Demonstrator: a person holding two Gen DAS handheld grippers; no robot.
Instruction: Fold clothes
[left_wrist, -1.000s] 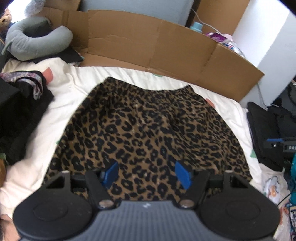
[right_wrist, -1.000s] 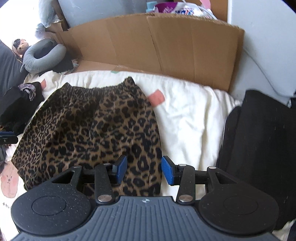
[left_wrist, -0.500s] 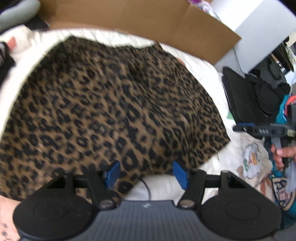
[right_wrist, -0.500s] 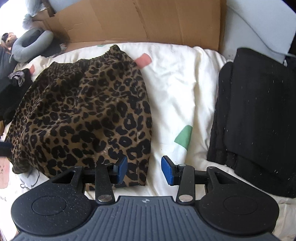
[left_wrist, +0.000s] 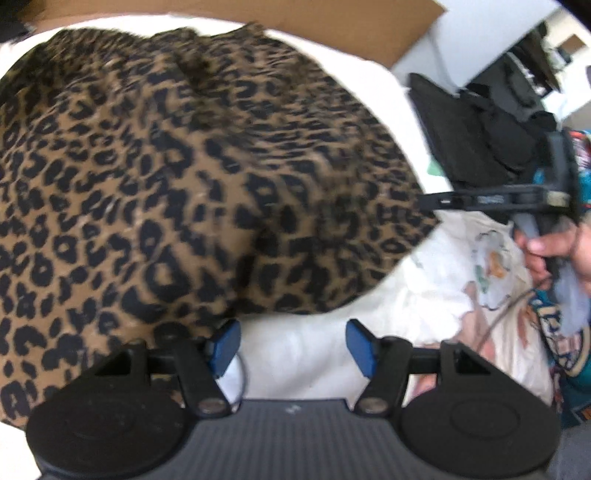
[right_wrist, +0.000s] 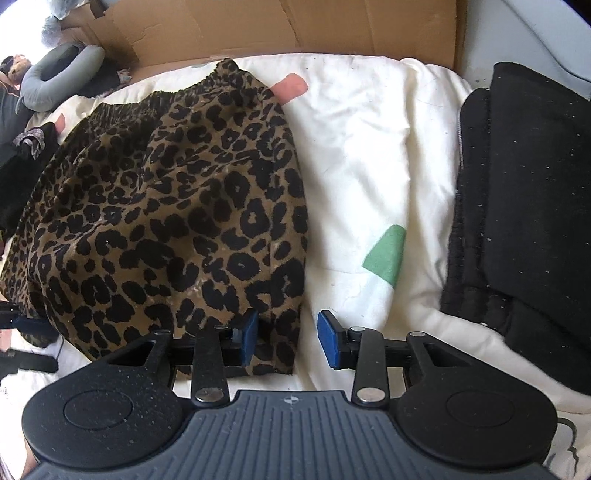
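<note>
**Bright daylight, left view smeared**

Both views daylit and bright. Left wrist view: heavy motion blur over the leopard skirt (left_wrist: 192, 177), print streaked, worst toward 12 and 3 o'clock; the tool's own body at 6 o'clock stays sharp. Right wrist view: crisp, white bedding (right_wrist: 369, 147) near blown out, glare at 10 o'clock. Fisheye bends the cardboard (right_wrist: 295, 29) edge; dark vignette in the corners.

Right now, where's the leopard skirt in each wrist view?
Left wrist: the leopard skirt fills the left and centre, its hem by the left gripper.
Right wrist: left half, corner between the fingers of the right gripper.
Shared landmark: the cardboard behind the skirt.
</note>
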